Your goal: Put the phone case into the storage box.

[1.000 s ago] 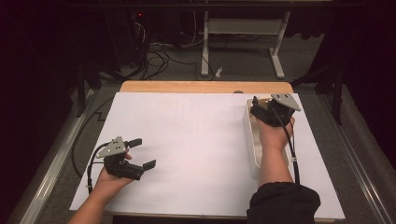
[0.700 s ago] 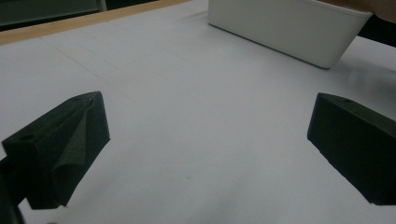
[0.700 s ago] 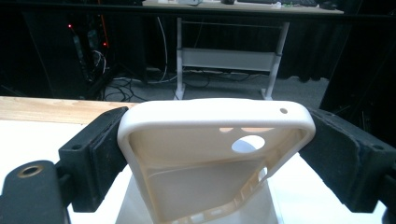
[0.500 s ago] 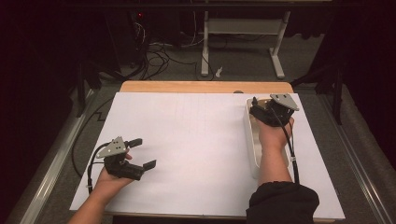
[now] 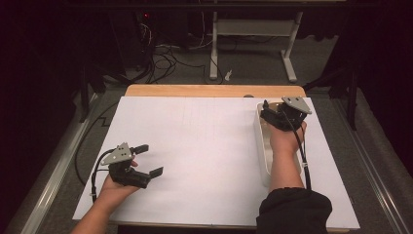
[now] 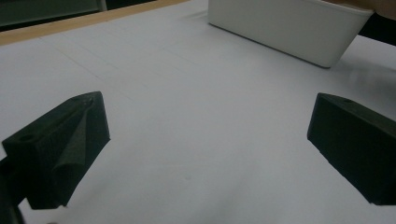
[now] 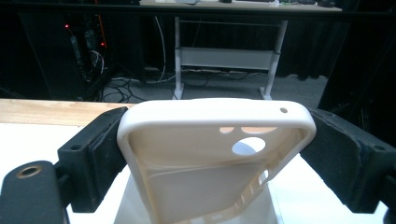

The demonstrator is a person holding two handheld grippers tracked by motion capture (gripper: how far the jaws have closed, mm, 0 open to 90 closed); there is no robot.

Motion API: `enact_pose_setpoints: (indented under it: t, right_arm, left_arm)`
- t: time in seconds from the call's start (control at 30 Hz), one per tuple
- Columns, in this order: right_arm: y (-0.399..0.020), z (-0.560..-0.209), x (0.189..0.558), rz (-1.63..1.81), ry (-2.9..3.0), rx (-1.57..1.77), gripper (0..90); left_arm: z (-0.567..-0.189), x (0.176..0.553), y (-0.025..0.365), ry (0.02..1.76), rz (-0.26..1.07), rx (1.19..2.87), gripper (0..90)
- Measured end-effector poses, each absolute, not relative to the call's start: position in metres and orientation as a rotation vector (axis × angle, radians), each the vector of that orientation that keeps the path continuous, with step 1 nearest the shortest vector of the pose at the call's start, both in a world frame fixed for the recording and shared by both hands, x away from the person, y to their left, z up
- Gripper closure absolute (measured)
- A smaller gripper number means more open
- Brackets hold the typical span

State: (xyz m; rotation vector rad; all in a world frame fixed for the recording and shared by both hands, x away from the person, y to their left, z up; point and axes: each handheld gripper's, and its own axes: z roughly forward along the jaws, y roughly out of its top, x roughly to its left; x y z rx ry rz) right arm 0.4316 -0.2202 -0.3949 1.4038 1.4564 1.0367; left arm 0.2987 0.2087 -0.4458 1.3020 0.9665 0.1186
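Right gripper point(image 7: 215, 154) clamps a cream, flexible plastic phone case point(image 7: 210, 158) upright between both jaws; left gripper point(image 6: 205, 154) spread wide, grasping nothing.

White-covered surface point(image 5: 204, 146) with a wooden strip along its far edge. Left gripper point(image 5: 148, 160) sits low at the near left, held by a hand, fingers point(image 5: 156, 171) spread apart over bare white, cable looping off to the left. Right gripper point(image 5: 267, 113) is at the far right, over the far end of a long white bin point(image 5: 263, 151); the forearm lies along the bin. Finger state there can't be made out. Dark floor with cables and a table frame beyond.
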Motion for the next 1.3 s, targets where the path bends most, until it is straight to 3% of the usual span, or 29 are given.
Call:
enact_pose_setpoints:
  t: [1.3]
  right_arm:
    - [-0.208,-0.392,0.461,0.984,1.365,1.461,11.5]
  left_arm:
    - [-0.446,0.298,0.209,0.959,0.119,1.311,0.3]
